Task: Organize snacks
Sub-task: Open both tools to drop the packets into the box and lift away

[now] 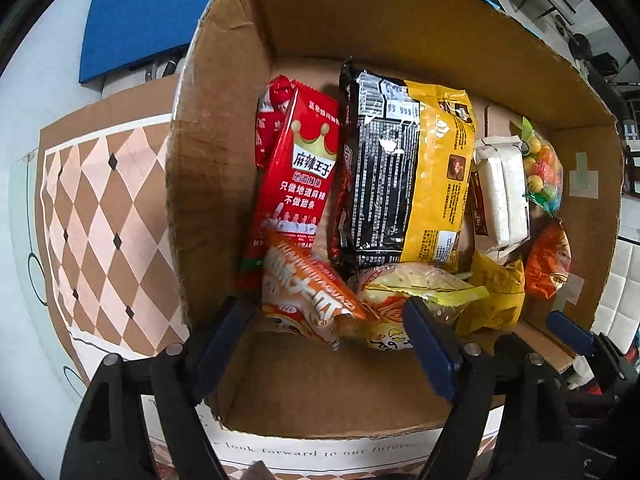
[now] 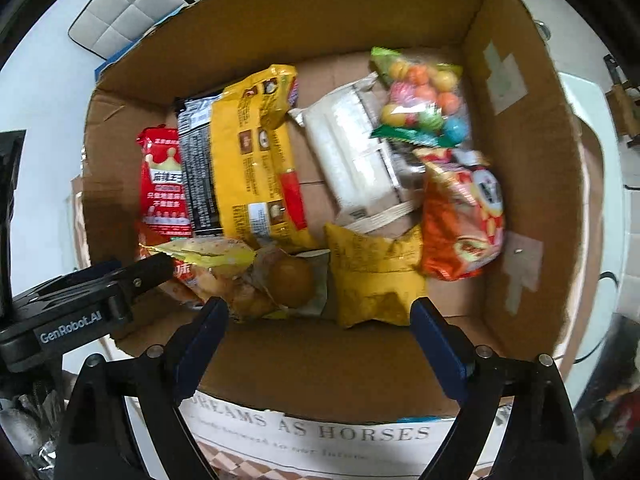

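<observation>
A cardboard box (image 1: 224,160) holds several snack packs. In the left wrist view I see a red spicy-strip pack (image 1: 298,176), a black and yellow noodle pack (image 1: 404,176), a white pack (image 1: 502,196), a candy bag (image 1: 542,168) and an orange-white pack (image 1: 304,300). My left gripper (image 1: 324,332) is open just above the orange-white pack and a bread bag (image 1: 416,284). In the right wrist view my right gripper (image 2: 320,320) is open over a small yellow pack (image 2: 372,276), the box wall (image 2: 520,120) to its right. An orange chips bag (image 2: 464,224) lies right.
The box stands on a checkered brown mat (image 1: 100,216) on a white table. A blue pad (image 1: 148,16) lies beyond the box at the left. The left gripper's fingers (image 2: 132,276) show at the left edge of the right wrist view. A white cushion (image 2: 120,12) is beyond the box.
</observation>
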